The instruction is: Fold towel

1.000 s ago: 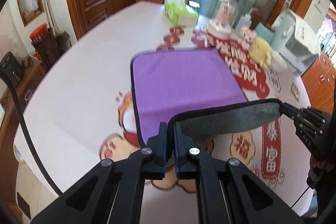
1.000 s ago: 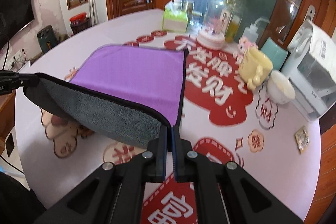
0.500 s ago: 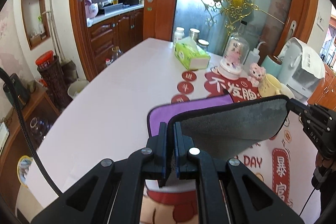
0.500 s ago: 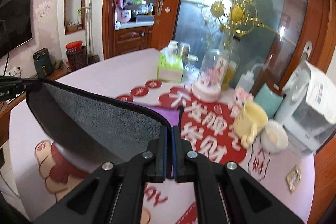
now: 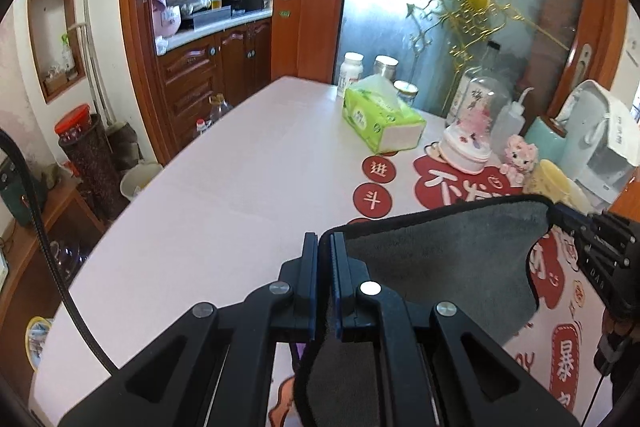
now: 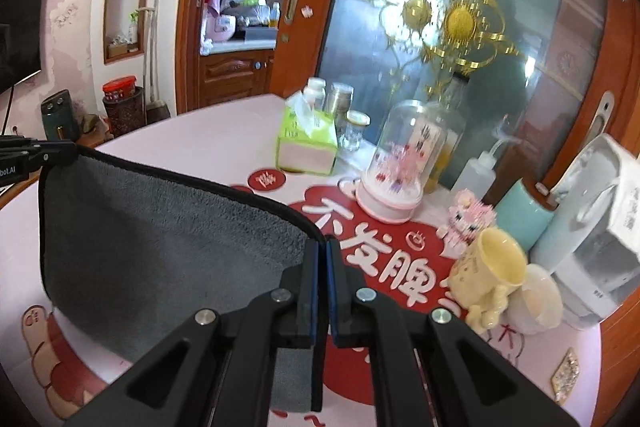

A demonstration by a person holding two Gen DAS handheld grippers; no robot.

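The towel (image 5: 444,263) is grey on the side facing me, with a black hem; it is lifted above the table. My left gripper (image 5: 325,247) is shut on one top corner of it. My right gripper (image 6: 323,251) is shut on the other top corner, with the towel (image 6: 160,251) stretched between the two and hanging down. The right gripper shows at the right edge of the left wrist view (image 5: 592,239); the left gripper shows at the left edge of the right wrist view (image 6: 36,155). The towel's purple side is almost wholly hidden.
The pink table (image 5: 224,195) has red printed decals. At its far side stand a green tissue box (image 5: 380,123), jars, a glass dome (image 6: 400,167), a squeeze bottle, a pink toy, a yellow mug (image 6: 496,275), a white cup and a white appliance (image 6: 600,227).
Both grippers have lifted the towel's near edge up and carried it forward toward the far side. The purple side that lay open on the table is now covered by the raised grey side.
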